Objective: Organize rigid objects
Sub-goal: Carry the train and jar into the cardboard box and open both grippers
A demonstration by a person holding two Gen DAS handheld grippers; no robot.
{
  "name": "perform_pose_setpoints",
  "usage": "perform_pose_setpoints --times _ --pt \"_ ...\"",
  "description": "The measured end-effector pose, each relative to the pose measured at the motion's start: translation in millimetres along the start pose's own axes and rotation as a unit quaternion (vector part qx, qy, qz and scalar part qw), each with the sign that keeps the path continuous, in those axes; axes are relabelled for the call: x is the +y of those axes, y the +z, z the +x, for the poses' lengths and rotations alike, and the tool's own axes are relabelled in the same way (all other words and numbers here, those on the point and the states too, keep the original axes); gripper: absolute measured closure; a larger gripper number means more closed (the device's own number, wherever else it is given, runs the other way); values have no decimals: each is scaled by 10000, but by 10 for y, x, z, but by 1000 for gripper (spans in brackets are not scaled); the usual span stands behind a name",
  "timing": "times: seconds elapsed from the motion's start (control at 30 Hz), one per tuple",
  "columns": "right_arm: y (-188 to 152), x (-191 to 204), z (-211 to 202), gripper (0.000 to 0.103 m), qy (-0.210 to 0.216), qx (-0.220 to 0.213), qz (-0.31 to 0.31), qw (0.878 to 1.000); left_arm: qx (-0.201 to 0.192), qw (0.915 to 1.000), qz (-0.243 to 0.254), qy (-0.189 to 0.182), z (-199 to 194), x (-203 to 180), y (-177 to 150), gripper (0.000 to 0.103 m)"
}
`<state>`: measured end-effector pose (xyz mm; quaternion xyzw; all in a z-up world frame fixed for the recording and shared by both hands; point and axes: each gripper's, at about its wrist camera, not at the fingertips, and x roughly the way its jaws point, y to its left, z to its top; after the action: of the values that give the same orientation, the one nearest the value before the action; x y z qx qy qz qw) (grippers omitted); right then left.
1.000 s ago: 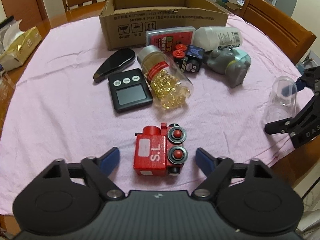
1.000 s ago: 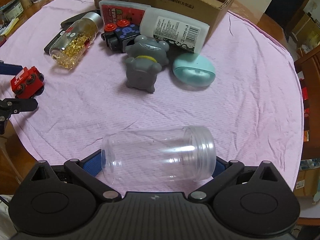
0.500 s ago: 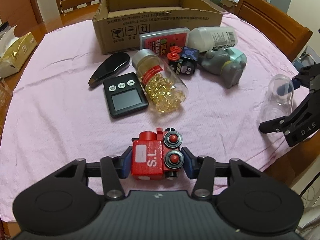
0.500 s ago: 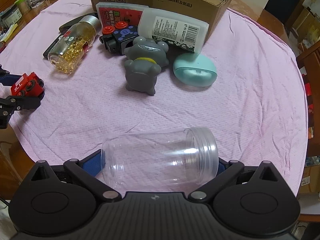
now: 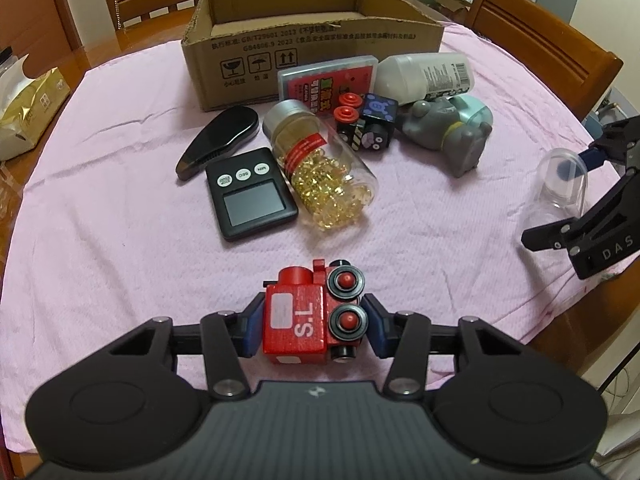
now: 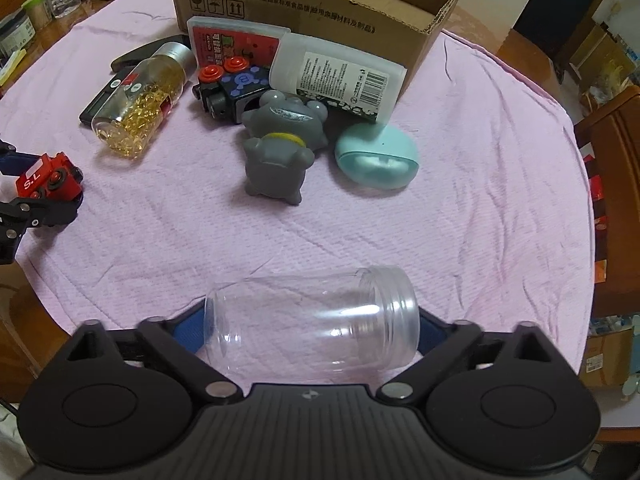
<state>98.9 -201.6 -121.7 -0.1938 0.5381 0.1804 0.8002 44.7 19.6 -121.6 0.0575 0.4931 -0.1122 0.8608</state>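
Pink cloth (image 5: 120, 240) edge near; left fingers (image 5: 252, 330) pinch train (image 5: 304, 316), right fingers (image 6: 188, 330) pinch jar (image 6: 312, 324).

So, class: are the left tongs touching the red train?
Touching. The left wrist view shows both blue pads of the left tongs pressed against the red train's sides.

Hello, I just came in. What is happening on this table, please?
A person is tidying loose things with two handheld grippers. The left gripper is shut on a red toy train, low over the pink cloth. The right gripper holds an empty clear jar sideways, gripped end to end. Other things lie in front of the cardboard box, which looks like the destination; nothing shows inside it from here.
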Motion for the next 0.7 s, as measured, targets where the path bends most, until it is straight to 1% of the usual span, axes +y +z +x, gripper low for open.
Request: perform_pose_setpoints --times 0.1,0.27,0.43,0.53,0.7 --pt "8 -2 -31 9 -6 -8 -6 10000 0 10000 57 -42 -14 19 13 55" --pt "59 13 -101 9 -9 -58 3 10000 -35 9998 160 -70 -85 79 78 55" --pt "117 36 -239 9 18 -174 -7 9998 -61 9994 304 -175 -201 173 179 55" --pt "190 32 -340 9 18 -265 -14 9996 -96 9987 451 -217 -301 229 280 55" --pt "377 -45 -577 9 228 -467 94 9986 -242 9974 589 -322 -526 298 556 55"
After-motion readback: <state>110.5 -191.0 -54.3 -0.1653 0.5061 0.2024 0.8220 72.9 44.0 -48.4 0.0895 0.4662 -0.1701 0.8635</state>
